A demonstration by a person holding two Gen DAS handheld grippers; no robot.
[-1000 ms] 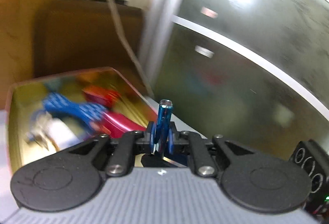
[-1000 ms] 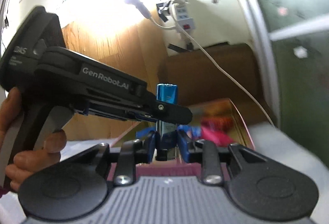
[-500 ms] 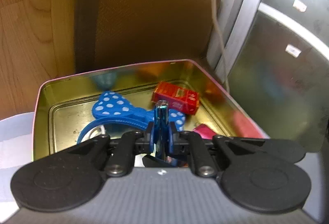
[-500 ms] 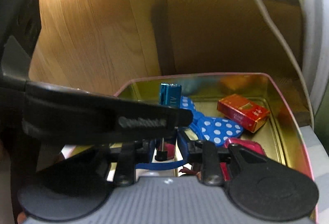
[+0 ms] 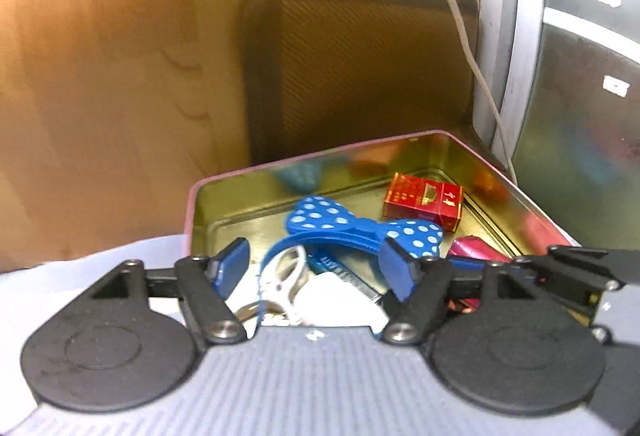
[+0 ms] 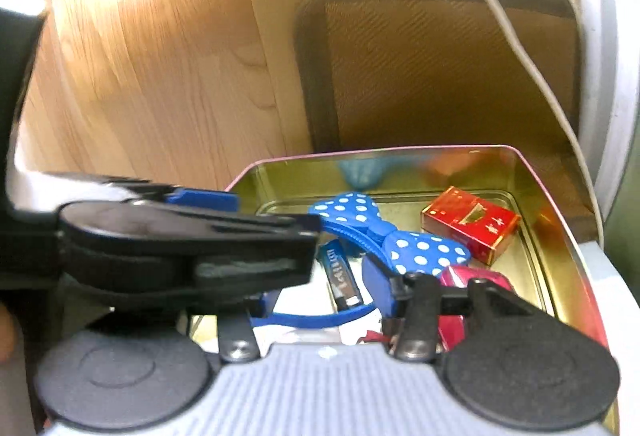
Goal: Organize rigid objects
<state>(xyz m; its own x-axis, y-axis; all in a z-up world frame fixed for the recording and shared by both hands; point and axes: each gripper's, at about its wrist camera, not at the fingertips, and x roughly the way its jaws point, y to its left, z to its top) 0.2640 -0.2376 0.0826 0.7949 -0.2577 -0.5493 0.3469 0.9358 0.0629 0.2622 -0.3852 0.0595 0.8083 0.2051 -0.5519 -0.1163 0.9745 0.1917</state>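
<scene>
Both grippers hang over the near end of a gold tin [image 5: 516,192] with a pink rim. The tin sits on a pale table, in a corner by a wooden panel [image 5: 120,96] and a brown chair back [image 5: 360,68].

The left gripper [image 5: 314,266] is opening wide. Its blue pads [image 5: 232,268] press on nothing. Below the gap lie a white clip [image 5: 288,272] and a key ring.

The right gripper [image 6: 324,296] is opening too. Its left finger is hidden behind the other tool. A small blue lighter [image 6: 340,276] lies flat in the tin right under the gap, and no pad presses on it. Its long side runs near to far, with the silver end toward the near rim.

A blue bow with white dots [image 6: 384,236] lies across the middle of the tin, its long side going from far left to near right. A red box [image 6: 468,222] lies flat by the far right wall, apart from the bow. A shiny pink thing [image 6: 476,278] sits near the right wall, partly hidden.

The far left part of the tin floor is bare. The near part is crowded. A white cable [image 5: 476,68] hangs down past the far right corner.
</scene>
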